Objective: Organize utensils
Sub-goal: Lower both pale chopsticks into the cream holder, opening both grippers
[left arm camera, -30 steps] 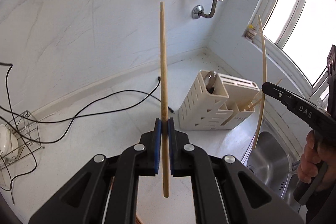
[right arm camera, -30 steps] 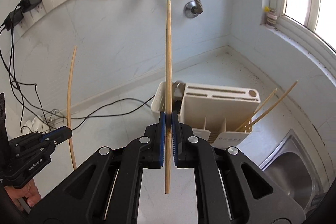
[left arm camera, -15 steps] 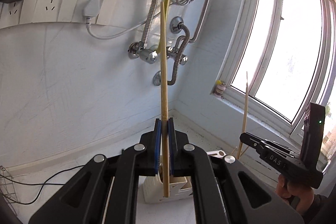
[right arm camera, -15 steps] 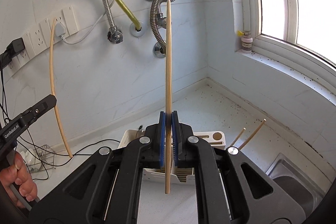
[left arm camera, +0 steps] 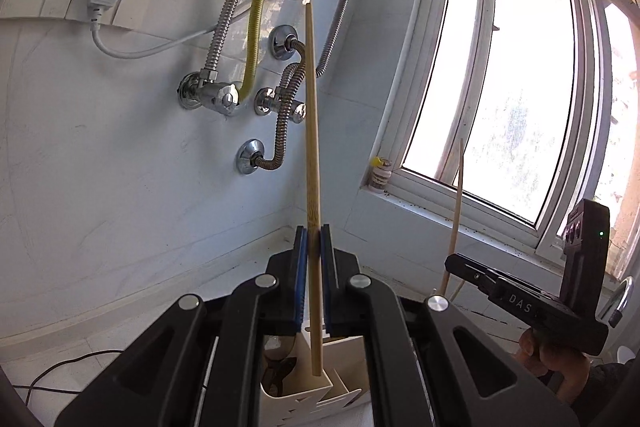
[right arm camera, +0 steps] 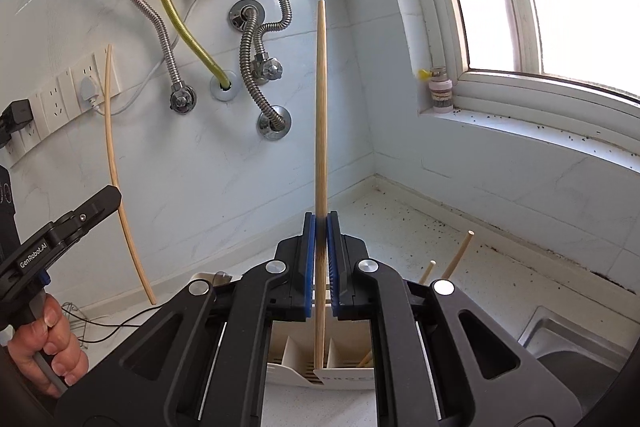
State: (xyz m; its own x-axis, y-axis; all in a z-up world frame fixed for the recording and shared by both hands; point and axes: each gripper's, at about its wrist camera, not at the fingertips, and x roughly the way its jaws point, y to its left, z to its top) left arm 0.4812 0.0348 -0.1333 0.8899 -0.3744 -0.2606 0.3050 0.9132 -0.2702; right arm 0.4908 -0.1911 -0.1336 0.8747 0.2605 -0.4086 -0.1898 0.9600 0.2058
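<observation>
Left wrist view: The left gripper [left arm camera: 313, 239] fills the bottom middle of the frame. Its blue fingers [left arm camera: 300, 279] are clenched on a wooden chopstick [left arm camera: 311, 147] that stands straight up. The stick's top end reaches high, close to the metal hoses [left arm camera: 285, 107] on the wall in the upper middle. Its bottom end hangs just over the cream utensil holder [left arm camera: 316, 393] at the bottom edge, above one of its open slots. I cannot tell if it touches the slot. At the lower right, the right gripper [left arm camera: 454, 261] holds a second chopstick [left arm camera: 456, 211], which stands in front of the window [left arm camera: 500, 99]. The two sticks are well apart, with open air between them.

Right wrist view: The right gripper [right arm camera: 321, 223] sits in the bottom middle. Its blue fingers [right arm camera: 307, 263] are clenched on its chopstick [right arm camera: 321, 127], which points straight up. The bottom end hangs over the utensil holder [right arm camera: 344, 377], just by a divider wall. Two more chopsticks [right arm camera: 458, 255] lean out of the holder at the lower right. A steel sink [right arm camera: 560, 343] edge is in the bottom right corner. At the left edge, a hand [right arm camera: 44, 351] holds the left gripper [right arm camera: 114, 193] with its stick [right arm camera: 114, 171] looking bent. The speckled tabletop [right arm camera: 420, 227] behind the holder is bare up to the wall corner.
</observation>
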